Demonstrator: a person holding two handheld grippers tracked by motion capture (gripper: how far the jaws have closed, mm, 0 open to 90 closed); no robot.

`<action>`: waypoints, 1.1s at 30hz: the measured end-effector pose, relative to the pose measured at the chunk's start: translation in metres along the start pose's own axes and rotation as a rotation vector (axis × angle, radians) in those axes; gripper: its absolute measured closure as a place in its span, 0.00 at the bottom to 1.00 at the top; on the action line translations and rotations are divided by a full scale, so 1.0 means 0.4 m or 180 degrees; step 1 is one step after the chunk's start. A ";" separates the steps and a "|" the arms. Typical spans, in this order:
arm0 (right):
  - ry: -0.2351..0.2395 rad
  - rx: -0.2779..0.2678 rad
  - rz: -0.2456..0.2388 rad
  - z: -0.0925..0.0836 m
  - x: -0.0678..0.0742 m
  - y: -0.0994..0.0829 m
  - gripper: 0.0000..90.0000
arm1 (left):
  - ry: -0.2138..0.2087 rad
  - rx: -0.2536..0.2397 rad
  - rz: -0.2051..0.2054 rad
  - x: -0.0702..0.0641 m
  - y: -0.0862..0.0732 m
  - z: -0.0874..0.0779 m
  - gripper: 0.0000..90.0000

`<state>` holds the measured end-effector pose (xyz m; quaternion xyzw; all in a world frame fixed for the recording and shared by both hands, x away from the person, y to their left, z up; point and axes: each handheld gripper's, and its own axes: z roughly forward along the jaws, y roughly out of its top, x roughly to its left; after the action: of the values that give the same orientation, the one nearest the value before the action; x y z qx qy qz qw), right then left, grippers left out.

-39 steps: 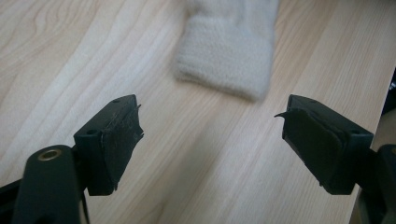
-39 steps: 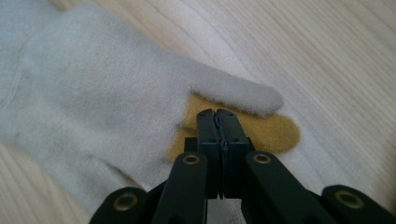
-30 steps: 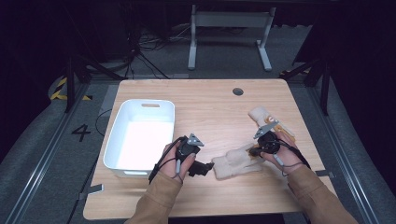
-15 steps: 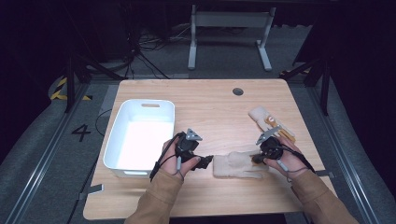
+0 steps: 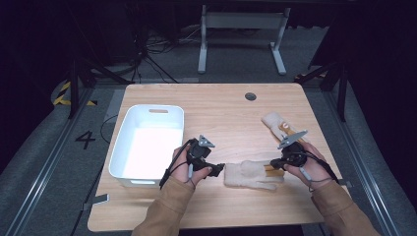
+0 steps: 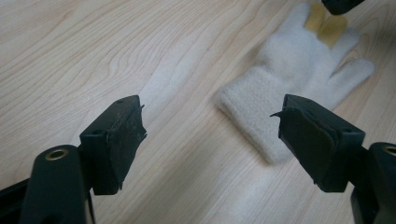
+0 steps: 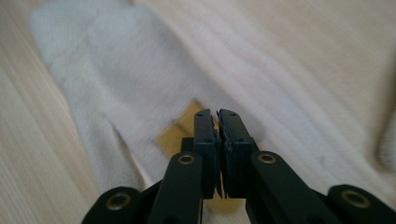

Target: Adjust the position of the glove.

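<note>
A glove (image 5: 248, 174) was pinned flat on the desk (image 5: 221, 105) by closed right tongs (image 7: 217, 122) (fingertip end) while open left tongs (image 6: 210, 135) faced its cuff.

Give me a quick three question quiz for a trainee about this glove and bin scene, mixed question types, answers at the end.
1. True or false: the left gripper has its jaws spread open.
2. The cream glove lies: A) inside the white bin; B) on the wooden table between the two grippers; C) on the floor.
3. Fill in: the right gripper is shut at the glove's ____ end.

Key: 1 true; 2 B; 3 finger.
</note>
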<state>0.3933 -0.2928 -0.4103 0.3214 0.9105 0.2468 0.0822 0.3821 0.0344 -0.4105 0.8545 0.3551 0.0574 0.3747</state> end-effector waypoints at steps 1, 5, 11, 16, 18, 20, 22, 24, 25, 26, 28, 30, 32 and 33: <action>-0.0065 -0.0136 0.0017 -0.012 -0.003 -0.003 0.95 | -0.0001 0.0002 0.0001 -0.001 0.001 0.002 0.26; -0.0260 -0.0495 0.0151 -0.051 -0.014 -0.013 0.95 | -0.0017 0.0009 0.0042 -0.006 0.007 0.011 0.26; -0.0380 -0.0813 0.0340 -0.088 -0.035 -0.033 0.95 | -0.0048 0.0026 0.0070 -0.012 0.012 0.017 0.26; -0.0398 -0.0962 0.0498 -0.104 -0.058 -0.050 0.94 | -0.0045 0.0007 0.0057 -0.011 0.012 0.019 0.25; -0.0380 -0.1023 0.0581 -0.108 -0.072 -0.058 0.93 | -0.0055 0.0014 0.0053 -0.012 0.011 0.020 0.25; -0.0368 -0.1080 0.0677 -0.110 -0.083 -0.064 0.91 | -0.0053 0.0019 0.0050 -0.011 0.011 0.020 0.25; -0.0386 -0.1143 0.0737 -0.112 -0.097 -0.068 0.90 | -0.0055 0.0020 0.0050 -0.011 0.010 0.020 0.25; -0.0463 -0.1180 0.0793 -0.114 -0.113 -0.069 0.88 | -0.0057 0.0024 0.0046 -0.011 0.010 0.021 0.25; -0.0495 -0.1200 0.0803 -0.113 -0.119 -0.069 0.88 | -0.0057 0.0033 0.0057 -0.011 0.010 0.021 0.25; -0.0523 -0.1213 0.0833 -0.112 -0.127 -0.070 0.86 | -0.0057 0.0037 0.0057 -0.011 0.009 0.021 0.25; -0.0597 -0.1246 0.0876 -0.104 -0.144 -0.068 0.83 | -0.0064 0.0047 0.0069 -0.012 0.007 0.022 0.25; -0.0661 -0.1258 0.0907 -0.094 -0.163 -0.064 0.80 | -0.0053 0.0057 0.0061 -0.014 0.004 0.022 0.25; -0.0720 -0.1250 0.0943 -0.079 -0.184 -0.056 0.75 | -0.0048 0.0049 0.0056 -0.015 0.001 0.022 0.25; -0.0761 -0.1263 0.0953 -0.071 -0.194 -0.054 0.73 | -0.0040 0.0053 0.0056 -0.014 0.000 0.021 0.25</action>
<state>0.4333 -0.3671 -0.3970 0.4569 0.7705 0.3901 0.2130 0.3808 0.0257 -0.4154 0.8610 0.3457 0.0524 0.3693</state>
